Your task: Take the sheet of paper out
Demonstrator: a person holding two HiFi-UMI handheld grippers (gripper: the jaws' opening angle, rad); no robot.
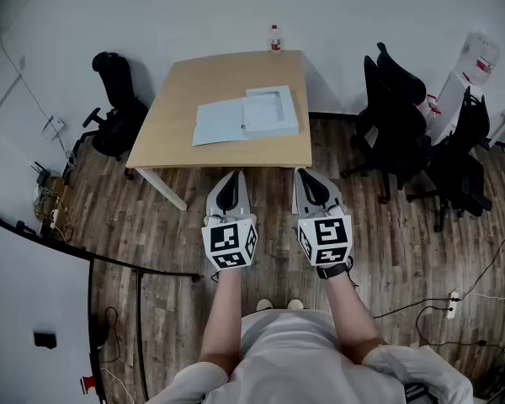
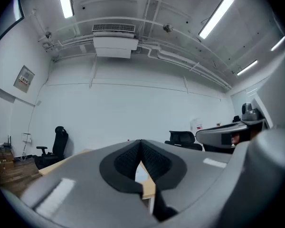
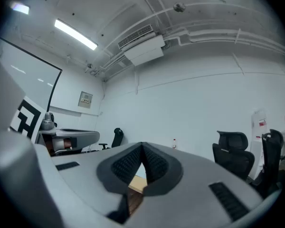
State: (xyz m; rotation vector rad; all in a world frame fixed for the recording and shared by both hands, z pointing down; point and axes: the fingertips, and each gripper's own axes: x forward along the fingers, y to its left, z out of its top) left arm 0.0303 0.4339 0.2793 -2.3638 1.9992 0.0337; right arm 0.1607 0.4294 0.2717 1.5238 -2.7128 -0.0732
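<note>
A pale blue open folder (image 1: 246,116) with a sheet of paper lies on the wooden table (image 1: 177,116), towards its right half. My left gripper (image 1: 229,180) and right gripper (image 1: 312,178) are held level side by side over the floor, short of the table's near edge. Both are shut with nothing between the jaws. In the left gripper view the left gripper (image 2: 140,147) shows its tips meeting, with a slice of table behind. The right gripper view shows the right gripper (image 3: 142,149) likewise closed, pointing at the far wall.
Black office chairs stand at the table's left (image 1: 116,112) and right (image 1: 400,116). A small bottle (image 1: 275,39) stands at the table's far edge. Cables and a power strip (image 1: 453,303) lie on the wood floor at the right. A dark rail (image 1: 93,259) runs at the left.
</note>
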